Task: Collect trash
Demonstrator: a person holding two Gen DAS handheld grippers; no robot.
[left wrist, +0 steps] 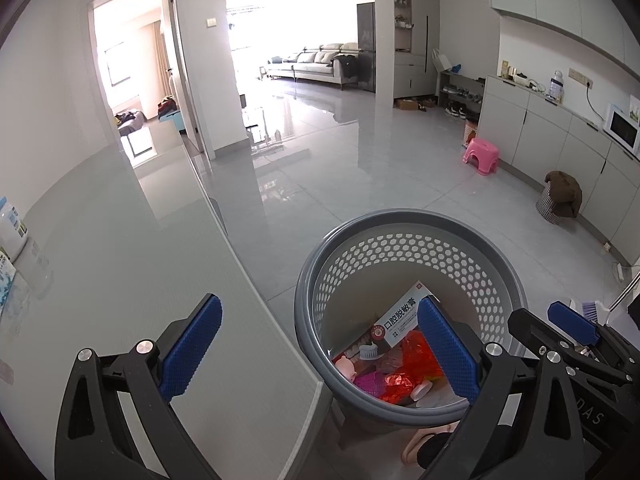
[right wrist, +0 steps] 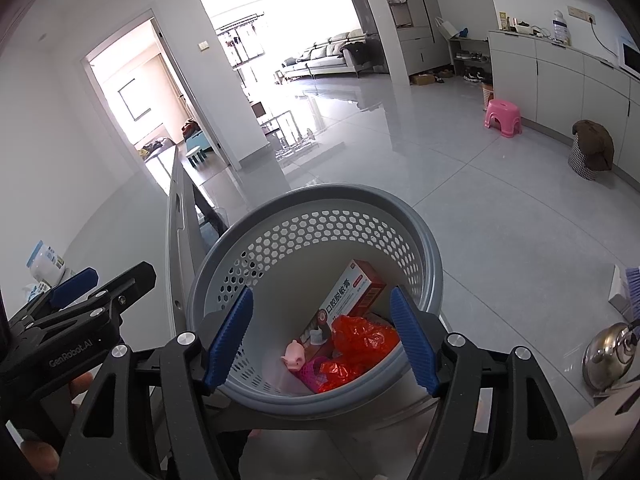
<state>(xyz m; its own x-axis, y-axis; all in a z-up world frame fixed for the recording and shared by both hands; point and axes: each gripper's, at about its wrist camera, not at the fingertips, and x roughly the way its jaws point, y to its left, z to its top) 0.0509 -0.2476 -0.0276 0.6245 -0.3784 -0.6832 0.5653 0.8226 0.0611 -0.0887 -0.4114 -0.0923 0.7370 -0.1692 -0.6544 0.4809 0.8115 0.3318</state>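
A grey perforated trash basket point(left wrist: 496, 256) stands on the floor beside the table's corner; it also shows in the right wrist view point(right wrist: 434, 264). Inside lie a toothpaste box point(left wrist: 400, 320) point(right wrist: 352, 292), red crumpled wrappers point(left wrist: 416, 356) point(right wrist: 364, 338), a pink pig toy point(right wrist: 295, 355) and a pink mesh item point(right wrist: 314, 374). My left gripper point(left wrist: 320, 348) is open and empty, straddling the table edge and the basket rim. My right gripper point(right wrist: 322, 336) is open and empty, directly above the basket opening. Each gripper shows at the edge of the other's view.
The grey table point(left wrist: 120, 264) lies at the left with a wipes pack point(left wrist: 10, 228) and bottle point(right wrist: 44, 262) on its far side. A pink stool point(left wrist: 482, 155), a checked bin with brown cloth point(left wrist: 560, 196), a steel kettle point(right wrist: 610, 354) and cabinets point(left wrist: 552, 136) stand around the tiled floor.
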